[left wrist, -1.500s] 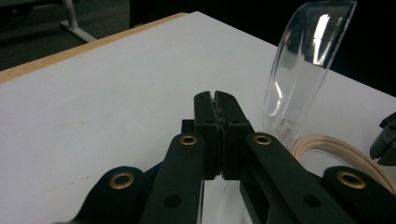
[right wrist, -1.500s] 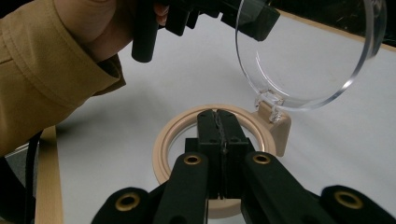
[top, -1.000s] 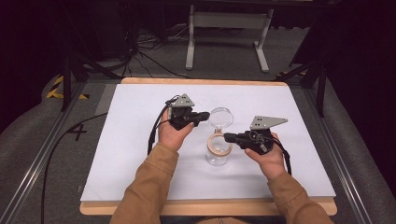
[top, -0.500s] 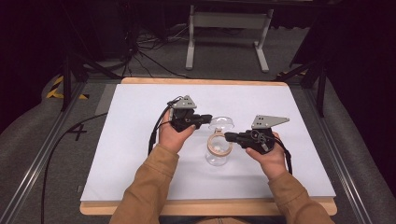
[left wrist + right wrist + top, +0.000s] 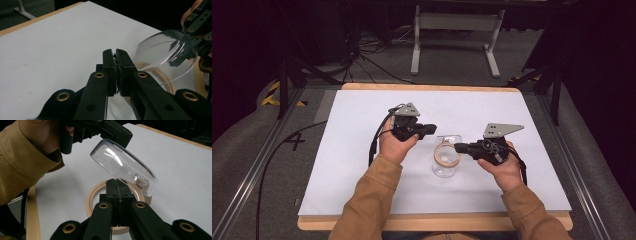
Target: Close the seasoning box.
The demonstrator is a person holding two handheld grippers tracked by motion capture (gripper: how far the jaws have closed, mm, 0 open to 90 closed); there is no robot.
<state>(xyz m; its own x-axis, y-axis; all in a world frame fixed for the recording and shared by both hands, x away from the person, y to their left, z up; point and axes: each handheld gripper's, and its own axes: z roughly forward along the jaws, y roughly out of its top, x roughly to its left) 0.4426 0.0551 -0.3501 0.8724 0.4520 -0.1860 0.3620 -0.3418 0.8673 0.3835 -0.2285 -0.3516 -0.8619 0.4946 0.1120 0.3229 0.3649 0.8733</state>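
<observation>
A clear glass jar [image 5: 445, 169] stands mid-table with a pale wooden ring [image 5: 446, 154] at its mouth. My left gripper [image 5: 433, 131] is shut on the edge of a clear domed lid [image 5: 452, 139], which hangs tilted just above the ring. The left gripper view has its jaws pinched on the lid [image 5: 165, 51], with the ring [image 5: 163, 77] beneath. My right gripper [image 5: 458, 147] is shut, and its tips lie over the ring [image 5: 92, 197]. Nothing shows between its jaws. The lid [image 5: 123, 163] slants above them, held by the left gripper [image 5: 113, 131].
The jar stands on a white sheet [image 5: 362, 165] over a wooden table [image 5: 432, 222]. A metal stand [image 5: 457, 22] and cables [image 5: 362, 60] lie on the floor beyond the far edge. A sleeve [image 5: 22, 160] is close by on the left in the right gripper view.
My left gripper has brought the lid nearer and lower, from beyond the jar to just over its ring. The right gripper has barely moved.
</observation>
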